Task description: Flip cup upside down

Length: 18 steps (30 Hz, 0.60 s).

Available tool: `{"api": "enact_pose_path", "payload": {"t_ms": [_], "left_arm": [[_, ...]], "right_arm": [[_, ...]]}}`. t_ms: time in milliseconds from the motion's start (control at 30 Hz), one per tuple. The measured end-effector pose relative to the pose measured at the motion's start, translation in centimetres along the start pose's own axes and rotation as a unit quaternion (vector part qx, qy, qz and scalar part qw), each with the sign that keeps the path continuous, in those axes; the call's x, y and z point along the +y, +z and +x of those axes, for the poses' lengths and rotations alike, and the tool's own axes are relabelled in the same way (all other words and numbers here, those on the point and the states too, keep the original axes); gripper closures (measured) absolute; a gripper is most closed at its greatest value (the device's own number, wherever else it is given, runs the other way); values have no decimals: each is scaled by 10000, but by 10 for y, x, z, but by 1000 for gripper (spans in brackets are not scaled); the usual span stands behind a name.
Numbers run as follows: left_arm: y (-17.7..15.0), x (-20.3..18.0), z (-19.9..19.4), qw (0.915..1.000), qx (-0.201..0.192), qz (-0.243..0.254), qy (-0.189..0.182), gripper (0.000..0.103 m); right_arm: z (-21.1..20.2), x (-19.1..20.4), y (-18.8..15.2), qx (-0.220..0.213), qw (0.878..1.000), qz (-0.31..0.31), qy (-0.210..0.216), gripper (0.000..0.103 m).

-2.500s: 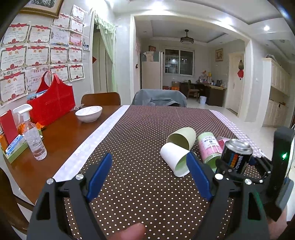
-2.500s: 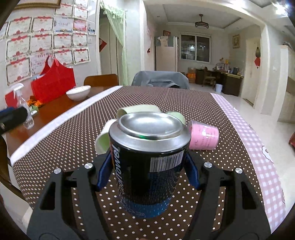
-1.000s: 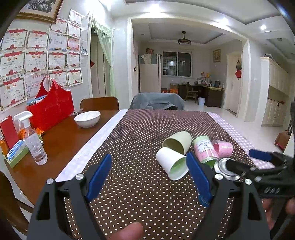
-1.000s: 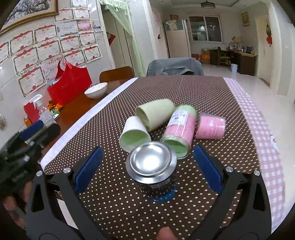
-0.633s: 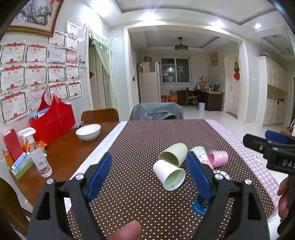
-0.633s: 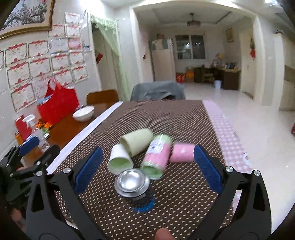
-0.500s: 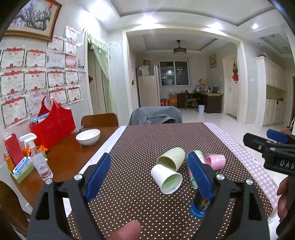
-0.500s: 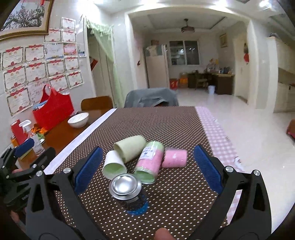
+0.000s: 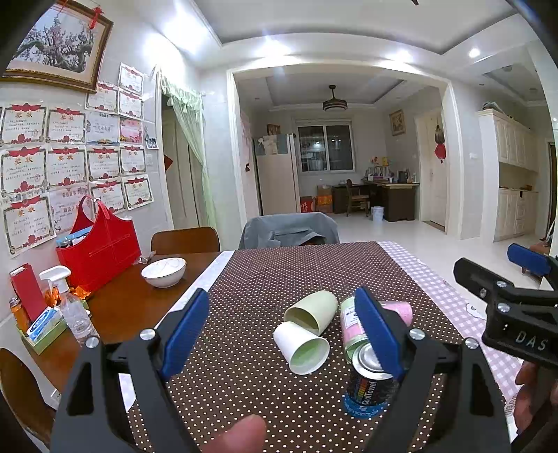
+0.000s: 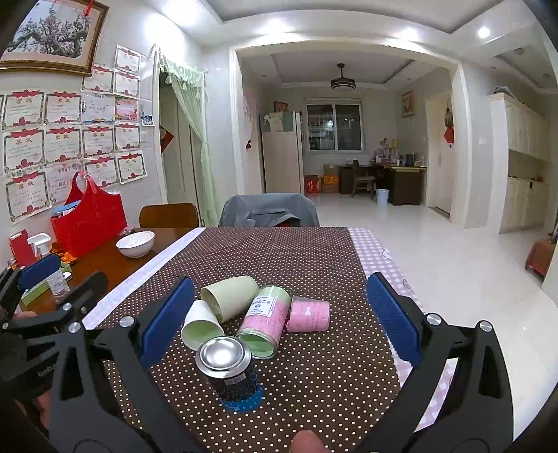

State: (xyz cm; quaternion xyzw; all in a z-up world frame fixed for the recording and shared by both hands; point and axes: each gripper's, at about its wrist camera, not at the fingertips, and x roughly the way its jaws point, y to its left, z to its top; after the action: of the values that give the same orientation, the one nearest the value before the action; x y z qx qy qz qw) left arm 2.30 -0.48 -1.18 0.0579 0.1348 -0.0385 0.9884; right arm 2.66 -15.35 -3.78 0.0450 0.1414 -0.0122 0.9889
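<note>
The dark can [image 10: 232, 373] stands on end on the bench [image 10: 296, 258], metal base up, just ahead of and between the wide-open, empty right tongs [image 10: 279, 317], so by my reading its flip is done. The left tongs [image 9: 282, 331] are likewise spread wide and hold nothing. Beyond the can, four cups lie on their sides, unturned: white cup [image 10: 200, 329], green cup [image 10: 230, 301], tall pink cup [image 10: 265, 320], short pink cup [image 10: 308, 315].

The left wall [image 9: 205, 115] is white and carries rows of red-trimmed certificates [image 9: 66, 163] beneath a framed picture [image 9: 59, 45]. A wide opening leads to a rear room with a window [image 10: 334, 127], a ceiling lamp [image 10: 342, 83], a desk [image 10: 401, 183] and a pale glossy floor [image 10: 436, 251]. Recessed ceiling lights [image 10: 483, 32] are lit. Cream cabinets [image 9: 512, 181] line the right wall.
</note>
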Motion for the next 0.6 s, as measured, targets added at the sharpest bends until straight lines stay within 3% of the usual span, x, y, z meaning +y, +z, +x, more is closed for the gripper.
{"api": "enact_pose_path", "payload": {"t_ms": [600], "left_arm": [[-2,-1,-10,9998,-153,85,80,19]], "right_arm": [[-1,0,1,16,10000,74,-63,6]]}}
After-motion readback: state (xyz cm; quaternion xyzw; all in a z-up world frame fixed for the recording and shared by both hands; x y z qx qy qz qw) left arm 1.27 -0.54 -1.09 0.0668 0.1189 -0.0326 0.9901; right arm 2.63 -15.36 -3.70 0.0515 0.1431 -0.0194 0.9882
